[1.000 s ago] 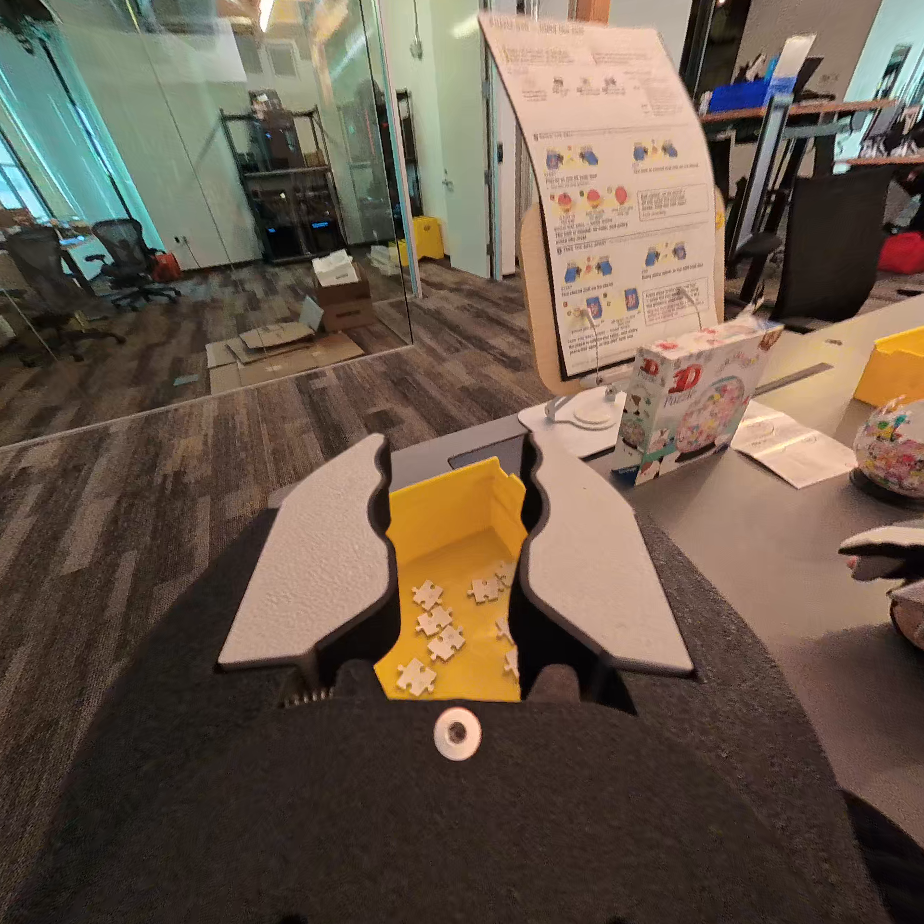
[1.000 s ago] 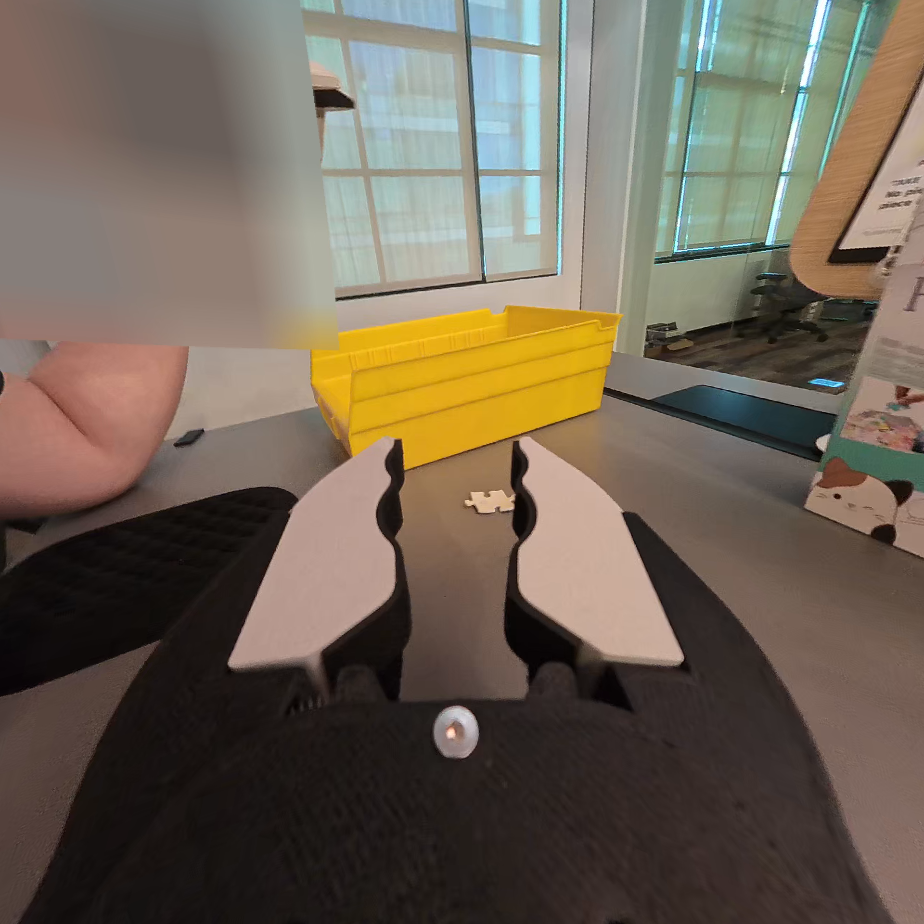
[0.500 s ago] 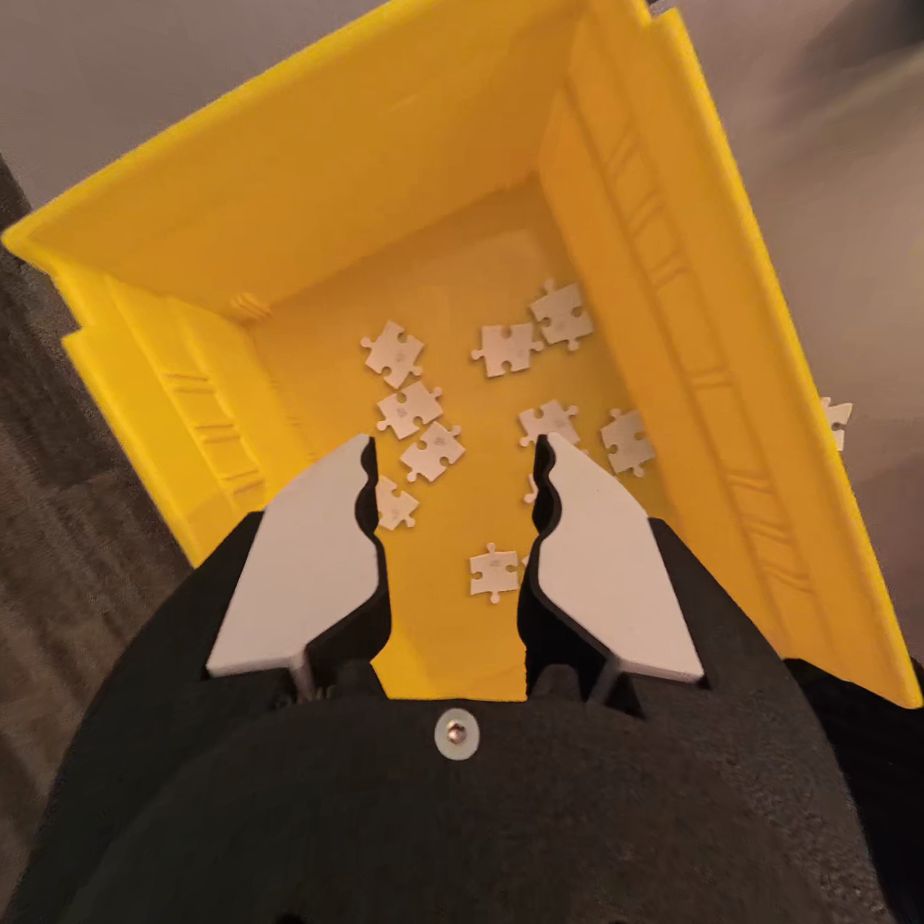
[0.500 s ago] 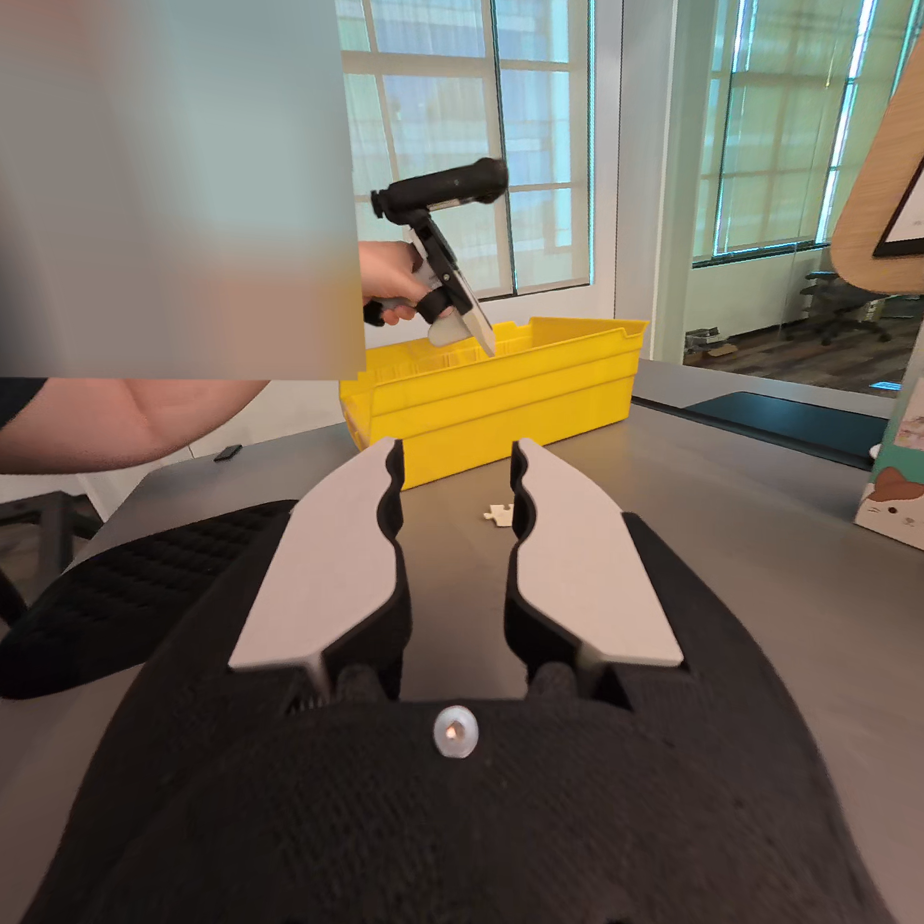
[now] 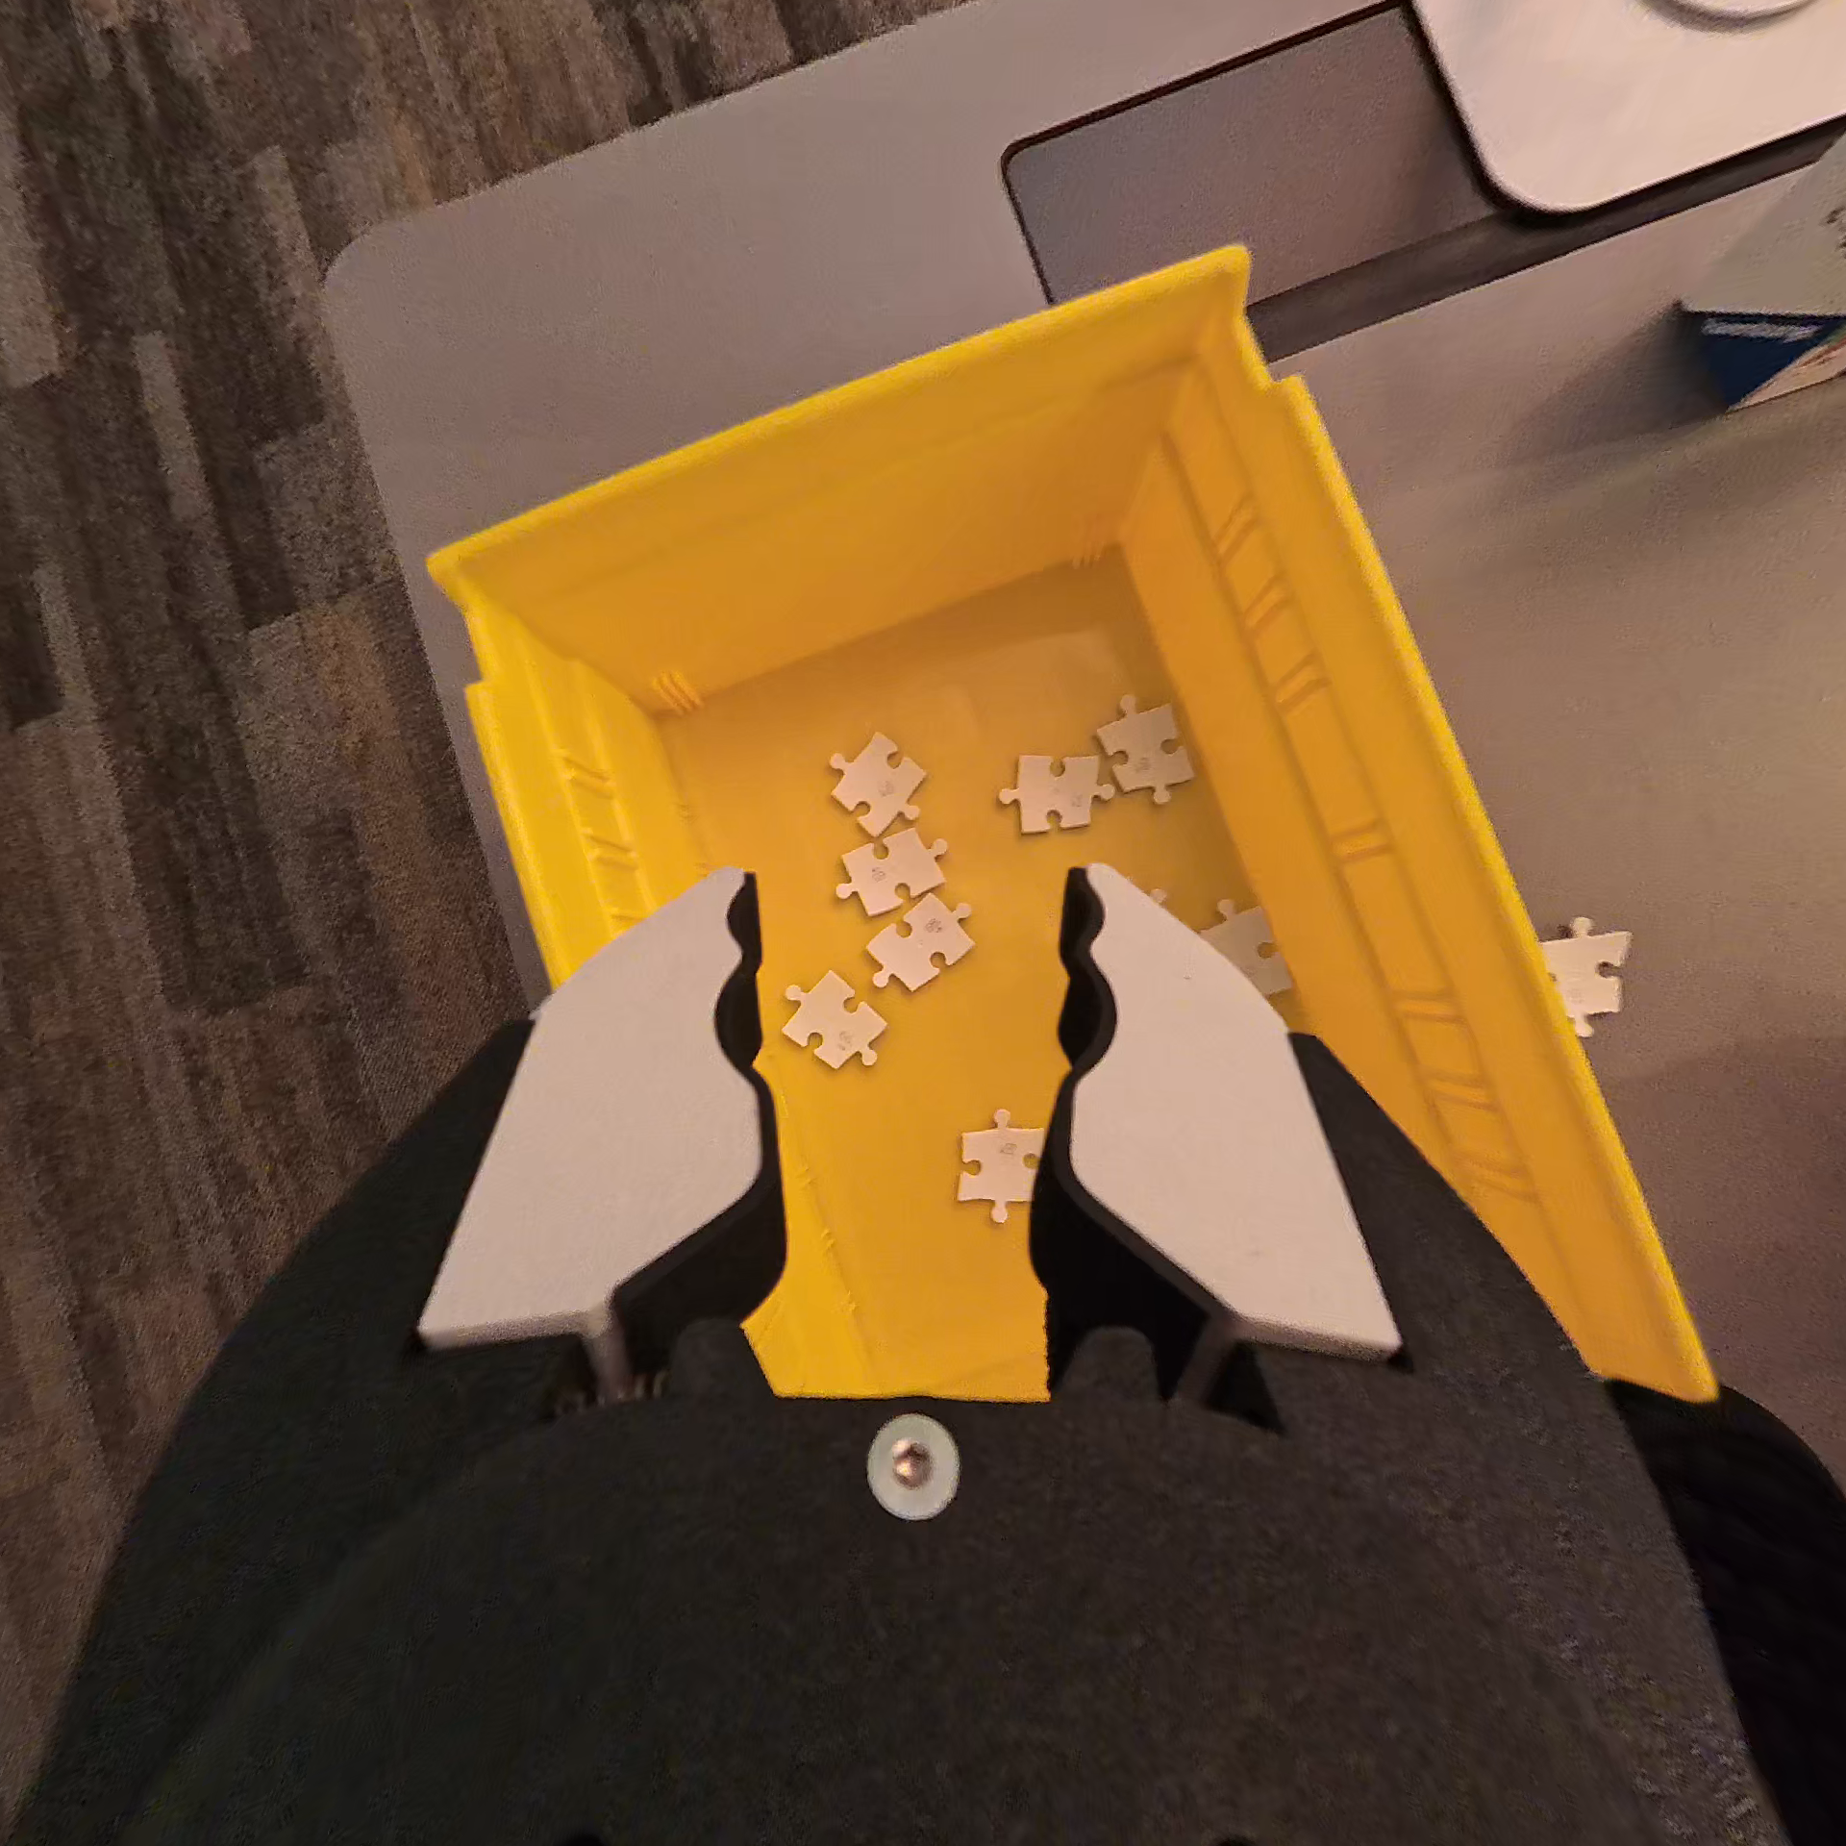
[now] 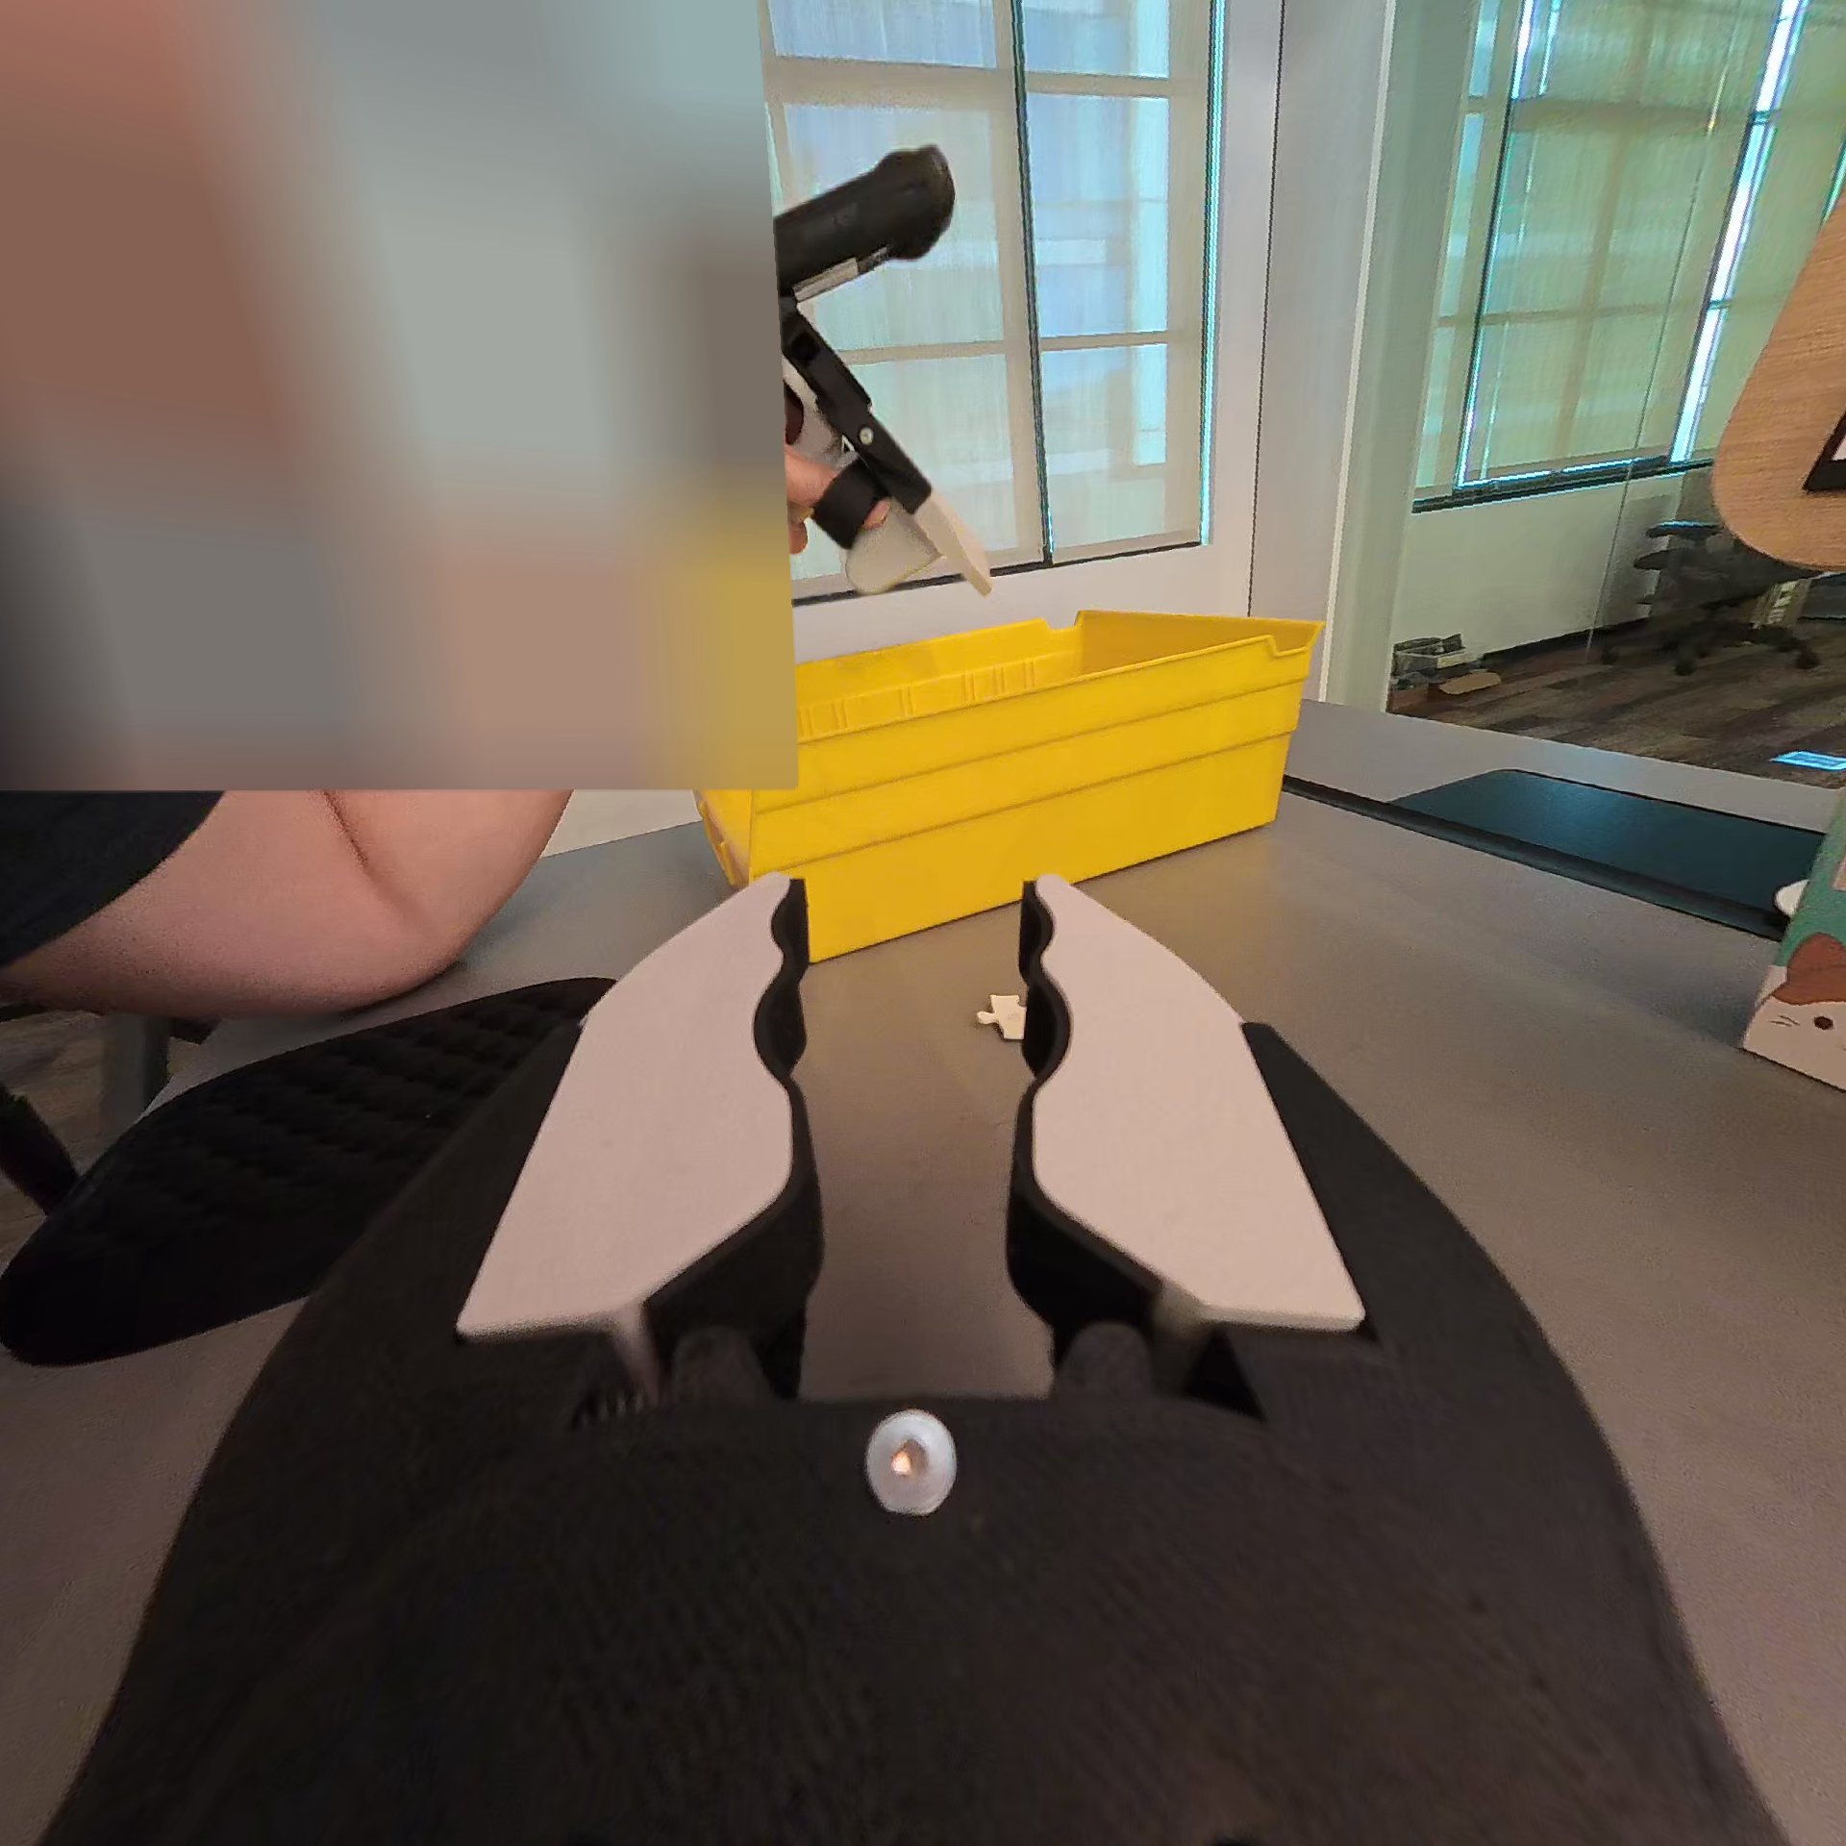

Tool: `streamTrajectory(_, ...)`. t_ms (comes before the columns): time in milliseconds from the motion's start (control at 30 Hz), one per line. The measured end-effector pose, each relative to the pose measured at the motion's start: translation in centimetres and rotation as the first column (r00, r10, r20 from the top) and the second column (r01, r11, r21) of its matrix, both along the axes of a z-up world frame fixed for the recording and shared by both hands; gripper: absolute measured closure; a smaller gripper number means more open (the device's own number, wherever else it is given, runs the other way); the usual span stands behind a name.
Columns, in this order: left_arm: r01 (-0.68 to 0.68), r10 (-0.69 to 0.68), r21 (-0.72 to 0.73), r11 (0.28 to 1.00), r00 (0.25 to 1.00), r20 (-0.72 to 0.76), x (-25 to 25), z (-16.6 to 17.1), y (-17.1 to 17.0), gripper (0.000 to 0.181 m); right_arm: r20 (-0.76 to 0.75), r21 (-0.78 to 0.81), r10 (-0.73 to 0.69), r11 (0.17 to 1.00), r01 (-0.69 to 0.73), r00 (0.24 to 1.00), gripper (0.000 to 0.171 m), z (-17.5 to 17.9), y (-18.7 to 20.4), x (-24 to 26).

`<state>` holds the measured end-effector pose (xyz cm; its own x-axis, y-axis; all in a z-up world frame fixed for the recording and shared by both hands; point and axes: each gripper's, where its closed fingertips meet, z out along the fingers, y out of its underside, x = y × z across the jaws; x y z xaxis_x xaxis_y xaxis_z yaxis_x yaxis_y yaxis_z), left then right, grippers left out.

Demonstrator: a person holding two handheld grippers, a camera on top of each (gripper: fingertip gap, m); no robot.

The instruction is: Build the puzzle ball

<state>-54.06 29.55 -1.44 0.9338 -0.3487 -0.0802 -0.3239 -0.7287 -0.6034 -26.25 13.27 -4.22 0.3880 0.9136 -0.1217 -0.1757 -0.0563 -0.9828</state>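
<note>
My left gripper [image 5: 907, 889] is open and empty, pointing down into a yellow bin [image 5: 849, 519] from above. Several pale puzzle pieces [image 5: 892, 871] lie face down on the bin's floor, some between my fingers in the view, none touched. One loose piece [image 5: 1586, 971] lies on the grey table just right of the bin. My right gripper [image 6: 907, 899] is open and empty, low over the table, facing the bin's long side [image 6: 1039, 799]. The loose piece [image 6: 1002, 1014] lies on the table by its right fingertip. The left gripper [image 6: 919, 539] shows above the bin in the right wrist view.
A person's arm [image 6: 280, 899] rests at the table's left edge. A black mesh chair back [image 6: 250, 1129] is beside it. A puzzle box [image 6: 1798, 989] stands at the right. A dark inset panel [image 5: 1229, 200] and a white base [image 5: 1618, 90] lie beyond the bin. The grippers' ends are close to 35 cm from one another.
My left gripper swung from looking across the room to pointing down into the bin, opened wider, then rose a little. My right gripper stayed open and shifted slightly towards the bin.
</note>
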Motion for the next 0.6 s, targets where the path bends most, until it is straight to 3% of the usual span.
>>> streamTrajectory(600, 0.096, -0.094, -0.076, 0.992, 0.995, 0.038, 0.4, -0.1, -2.0, 0.133, 0.03, 0.003, 0.001, 1.0, -0.001, 1.0, 0.131, -0.3, -0.1, -0.4)
